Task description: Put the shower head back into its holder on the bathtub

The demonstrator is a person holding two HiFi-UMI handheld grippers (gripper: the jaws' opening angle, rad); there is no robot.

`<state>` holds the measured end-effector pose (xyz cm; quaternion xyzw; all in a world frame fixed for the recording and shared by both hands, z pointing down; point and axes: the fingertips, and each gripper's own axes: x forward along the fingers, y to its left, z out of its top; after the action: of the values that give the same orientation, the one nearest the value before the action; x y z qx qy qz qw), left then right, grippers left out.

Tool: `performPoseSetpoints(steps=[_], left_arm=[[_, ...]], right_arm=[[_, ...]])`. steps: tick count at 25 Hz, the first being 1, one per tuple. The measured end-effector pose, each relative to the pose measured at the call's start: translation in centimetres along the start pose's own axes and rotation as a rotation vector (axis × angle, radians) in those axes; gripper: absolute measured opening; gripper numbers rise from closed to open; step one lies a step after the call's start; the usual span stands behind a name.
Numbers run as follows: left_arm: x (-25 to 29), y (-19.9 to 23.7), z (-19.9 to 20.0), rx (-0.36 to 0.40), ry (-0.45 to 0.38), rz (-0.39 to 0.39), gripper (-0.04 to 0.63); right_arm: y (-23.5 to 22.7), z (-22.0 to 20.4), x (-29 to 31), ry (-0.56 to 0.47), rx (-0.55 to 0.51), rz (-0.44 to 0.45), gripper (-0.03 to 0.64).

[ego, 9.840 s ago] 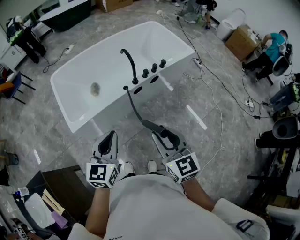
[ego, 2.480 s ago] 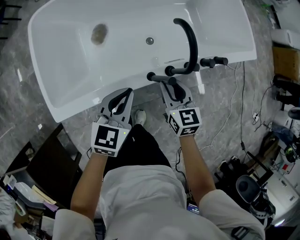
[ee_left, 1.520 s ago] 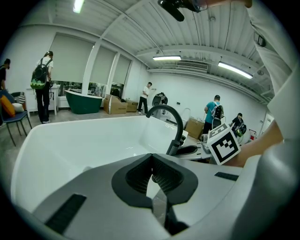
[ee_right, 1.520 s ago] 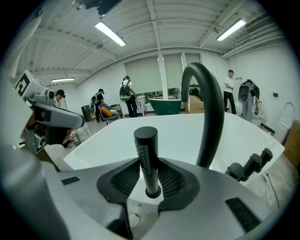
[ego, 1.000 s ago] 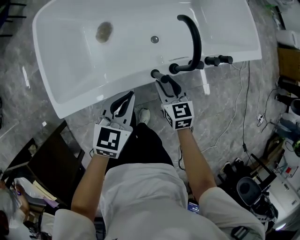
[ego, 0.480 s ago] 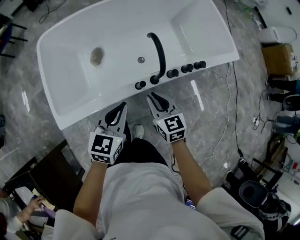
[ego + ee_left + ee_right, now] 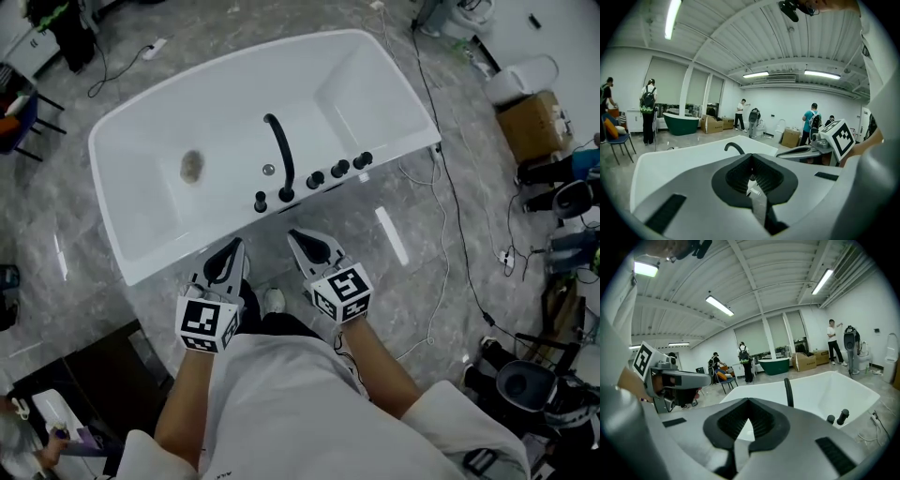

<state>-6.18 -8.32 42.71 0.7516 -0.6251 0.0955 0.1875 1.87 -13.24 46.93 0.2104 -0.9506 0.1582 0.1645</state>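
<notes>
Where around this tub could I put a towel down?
Bare: the end of the bathtub right of the spout, and its far rim. Crowded: the near rim's middle, with shower head, spout and three knobs. Cables trail over the floor on the right.

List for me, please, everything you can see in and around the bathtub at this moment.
bathtub: one, white, middle of the head view, on the grey floor.
spout: one, black, curved, on the tub's near rim.
knobs: three, black, in a row on the rim right of the spout.
shower head: one, black, upright on the near rim, left of the spout.
drain: one, dull metal, tub bottom, left end.
cardboard box: one, brown, floor at far right.
cables: several, black or white, floor right of the tub.
left gripper: one, grey, shut, empty, over the floor short of the tub.
right gripper: one, grey, shut, empty, beside it.
</notes>
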Motion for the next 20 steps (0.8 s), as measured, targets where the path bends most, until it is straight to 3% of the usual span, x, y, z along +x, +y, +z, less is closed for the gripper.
performPoseSetpoints(steps=[8, 20], left_arm=[[-3.3, -3.1, 3.0, 0.102, -0.044, -0.070, 0.012], [-6.2, -2.0, 4.3, 0.131, -0.062, -0.165, 0.012]], right_arm=[[3.1, 3.9, -5.7, -0.102, 0.012, -0.043, 0.018], [6.0, 7.2, -9.7, -0.200, 0.045, -0.165, 0.018]])
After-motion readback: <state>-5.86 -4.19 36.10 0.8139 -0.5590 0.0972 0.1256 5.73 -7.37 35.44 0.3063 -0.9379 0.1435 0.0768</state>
